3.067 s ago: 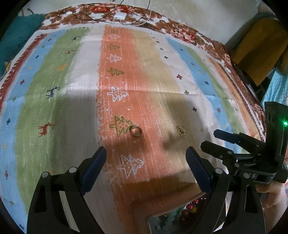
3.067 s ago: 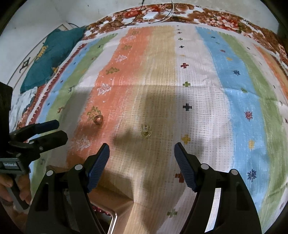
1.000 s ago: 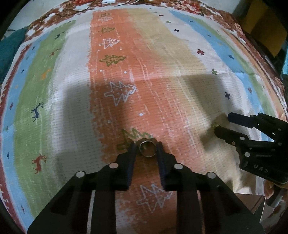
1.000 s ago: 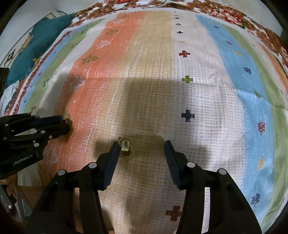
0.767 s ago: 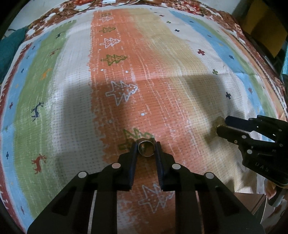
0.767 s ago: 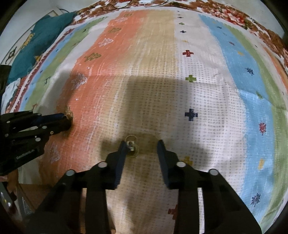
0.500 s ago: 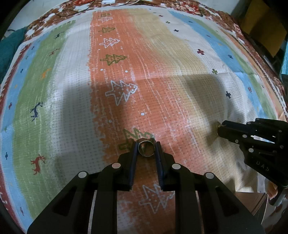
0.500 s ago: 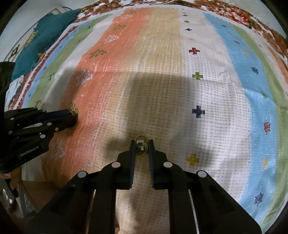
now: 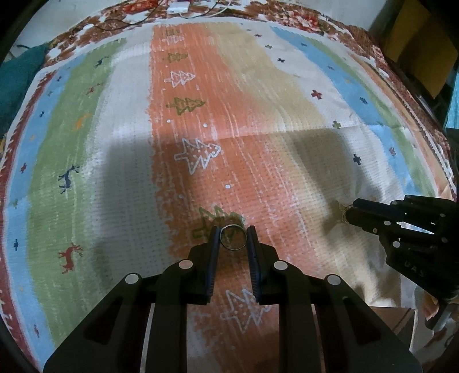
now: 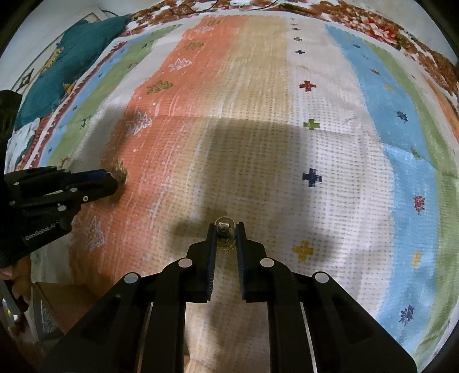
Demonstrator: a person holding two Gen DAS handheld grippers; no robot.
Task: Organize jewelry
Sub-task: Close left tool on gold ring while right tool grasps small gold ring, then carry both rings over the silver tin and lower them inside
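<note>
Biggest thing under you is the striped cloth, with orange, tan, white, blue and green bands, little tree, reindeer and cross prints, and a red floral border round the edge. It's spread flat, and a big shadow covers the half nearer you. A teal cushion sits off the cloth at about 10 o'clock in the right wrist view, and a white charger with cables lies at 12 o'clock in the left wrist view, right on the border.

Your left gripper points steeply down at the orange band, jaws pulled in tight on a plain metal ring. Both pads touch the band's sides, and the ring sits over a green tree print. From the right wrist view this gripper comes in at 9 o'clock.

Your right gripper is over the tan and white bands, jaws squeezed on a small gold ring with a stone setting, which is sitting at the fingertips against the cloth. In the left wrist view it shows at 3 o'clock, tips on a small gold bit I can't make out from there.
</note>
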